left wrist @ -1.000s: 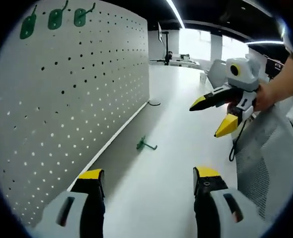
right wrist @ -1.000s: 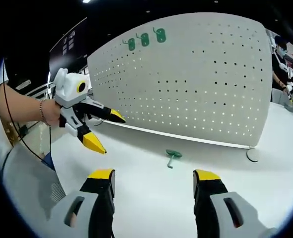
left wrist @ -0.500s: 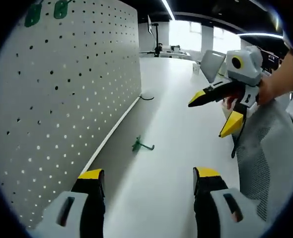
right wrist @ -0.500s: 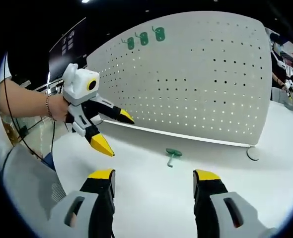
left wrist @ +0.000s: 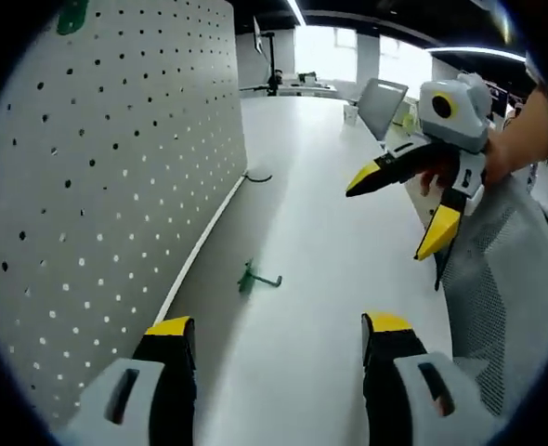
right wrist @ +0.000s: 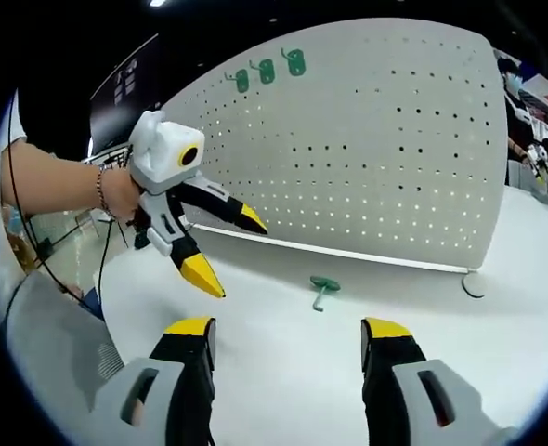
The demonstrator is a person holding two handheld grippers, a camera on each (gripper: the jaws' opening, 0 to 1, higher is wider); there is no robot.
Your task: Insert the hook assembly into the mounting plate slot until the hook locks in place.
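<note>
In the left gripper view, the left gripper point(left wrist: 279, 339) rises from the bottom with its two yellow-tipped jaws spread wide and nothing between them. Ahead of it a small green hook assembly point(left wrist: 254, 279) lies flat on the white table point(left wrist: 320, 232), close to the foot of the upright white pegboard point(left wrist: 107, 177) that serves as the mounting plate, its flat green base toward the board and its thin stem pointing away. One green hook point(left wrist: 72, 16) shows at the board's top edge, partly cut off, so its shape is hard to read. The right gripper point(left wrist: 399, 209) comes in from the right, held in a hand point(left wrist: 497, 158), its jaws parted and holding nothing, hanging above the table well apart from the loose hook. A grey mesh chair back point(left wrist: 497, 279) sits at the right edge. In the right gripper view, the right gripper point(right wrist: 283, 339) likewise stands wide open and empty, and the hook assembly point(right wrist: 323, 289) lies on the table point(right wrist: 283, 372) between its jaws and the pegboard point(right wrist: 367, 149), with its round base nearer the board. This view takes in the board's whole face, with three green hooks point(right wrist: 264, 72) already mounted in a row near the top. The left gripper point(right wrist: 229, 249) enters from the left, open and empty, gripped by a hand point(right wrist: 121, 195) wearing a bracelet
</note>
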